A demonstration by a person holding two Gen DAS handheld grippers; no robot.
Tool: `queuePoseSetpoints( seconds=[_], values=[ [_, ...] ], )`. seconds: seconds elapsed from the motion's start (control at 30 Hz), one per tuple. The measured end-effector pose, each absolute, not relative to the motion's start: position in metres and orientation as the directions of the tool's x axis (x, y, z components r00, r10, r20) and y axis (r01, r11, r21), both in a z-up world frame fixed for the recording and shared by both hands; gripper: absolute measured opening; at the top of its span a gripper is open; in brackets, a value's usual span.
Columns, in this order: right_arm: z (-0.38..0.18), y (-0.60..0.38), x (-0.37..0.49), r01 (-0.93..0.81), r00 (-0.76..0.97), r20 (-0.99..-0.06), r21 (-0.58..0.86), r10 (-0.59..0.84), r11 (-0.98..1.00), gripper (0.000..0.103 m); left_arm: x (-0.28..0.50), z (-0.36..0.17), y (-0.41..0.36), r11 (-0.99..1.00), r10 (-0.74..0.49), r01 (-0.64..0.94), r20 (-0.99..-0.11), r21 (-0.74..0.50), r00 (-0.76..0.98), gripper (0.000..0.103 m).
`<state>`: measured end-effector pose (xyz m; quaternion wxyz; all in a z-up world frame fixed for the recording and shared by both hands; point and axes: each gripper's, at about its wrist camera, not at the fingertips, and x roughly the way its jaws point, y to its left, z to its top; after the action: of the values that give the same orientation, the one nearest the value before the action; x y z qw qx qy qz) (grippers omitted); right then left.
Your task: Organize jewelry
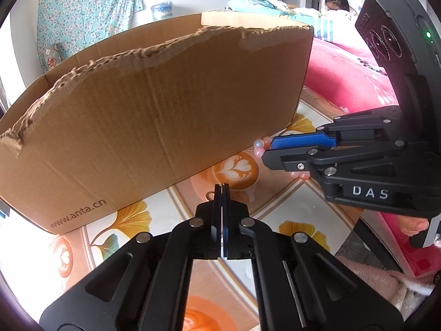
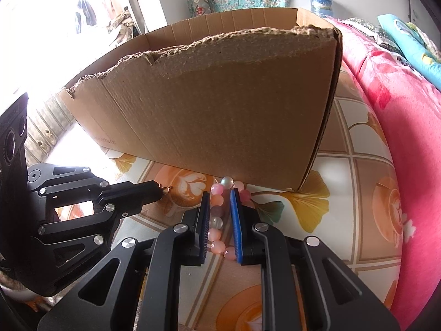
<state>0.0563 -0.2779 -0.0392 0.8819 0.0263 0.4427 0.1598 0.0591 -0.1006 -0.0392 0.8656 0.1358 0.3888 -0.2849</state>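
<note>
A bracelet of pink and pearly beads [image 2: 215,212] lies on the patterned tablecloth just in front of a cardboard box [image 2: 220,104]. My right gripper [image 2: 219,193] is shut on one strand of it, and the rest loops past the blue pad. In the left wrist view the same bracelet [image 1: 259,144] shows at the tips of the right gripper [image 1: 266,149]. My left gripper [image 1: 222,186] is shut, with a small gold piece [image 1: 210,195] pinched at its tips. From the right wrist view the left gripper [image 2: 159,187] sits left of the bracelet, the gold piece [image 2: 166,189] sticking out.
The cardboard box [image 1: 132,127] has a torn top edge and stands open close behind both grippers. The tablecloth [image 1: 278,207] has leaf and coffee-cup prints. Pink bedding [image 2: 399,115] borders the table on the right. A person [image 1: 336,1] sits far back.
</note>
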Motion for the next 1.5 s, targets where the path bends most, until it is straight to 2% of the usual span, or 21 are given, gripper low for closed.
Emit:
queuePoseSetpoints(
  seconds=[0.37, 0.47, 0.67, 0.87, 1.03, 1.13, 1.2, 1.27, 1.3, 1.5],
  values=[
    [-0.025, -0.263, 0.046, -0.323, 0.562, -0.737, 0.222, 0.375, 0.92, 0.016, 0.059, -0.04, -0.077, 0.831, -0.355, 0.556, -0.754, 0.016, 0.553, 0.001],
    [-0.024, -0.251, 0.044, -0.352, 0.55, -0.736, 0.223, 0.394, 0.909, 0.025, 0.061, -0.039, -0.068, 0.843, -0.374, 0.537, -0.752, -0.031, 0.543, 0.001],
    [-0.026, -0.22, 0.046, -0.423, 0.523, -0.745, 0.195, 0.415, 0.885, 0.027, 0.059, -0.03, -0.046, 0.863, -0.397, 0.5, -0.711, -0.074, 0.581, 0.001],
    [-0.032, -0.187, 0.051, -0.498, 0.51, -0.757, 0.127, 0.408, 0.858, 0.03, 0.063, -0.037, -0.032, 0.885, -0.366, 0.459, -0.724, -0.076, 0.585, 0.001],
    [-0.036, -0.171, 0.053, -0.553, 0.511, -0.771, 0.043, 0.38, 0.832, 0.03, 0.067, -0.038, -0.033, 0.889, -0.366, 0.449, -0.723, -0.087, 0.585, 0.001],
    [-0.035, -0.169, 0.054, -0.569, 0.495, -0.776, 0.05, 0.39, 0.821, 0.03, 0.068, -0.041, -0.035, 0.891, -0.361, 0.447, -0.727, -0.084, 0.584, 0.001],
    [-0.034, -0.172, 0.059, -0.577, 0.49, -0.781, 0.044, 0.389, 0.815, 0.027, 0.07, -0.042, -0.035, 0.895, -0.353, 0.439, -0.732, -0.082, 0.583, 0.001],
    [-0.034, -0.172, 0.06, -0.583, 0.479, -0.784, 0.052, 0.394, 0.811, 0.018, 0.071, -0.043, -0.035, 0.899, -0.348, 0.429, -0.736, -0.087, 0.58, 0.001],
    [-0.033, -0.176, 0.061, -0.584, 0.474, -0.785, 0.058, 0.398, 0.81, 0.017, 0.071, -0.043, -0.033, 0.901, -0.345, 0.425, -0.738, -0.087, 0.58, 0.001],
    [-0.033, -0.179, 0.06, -0.569, 0.474, -0.785, 0.074, 0.4, 0.819, 0.016, 0.078, -0.041, -0.028, 0.912, -0.318, 0.402, -0.757, -0.08, 0.571, 0.001]
  ],
)
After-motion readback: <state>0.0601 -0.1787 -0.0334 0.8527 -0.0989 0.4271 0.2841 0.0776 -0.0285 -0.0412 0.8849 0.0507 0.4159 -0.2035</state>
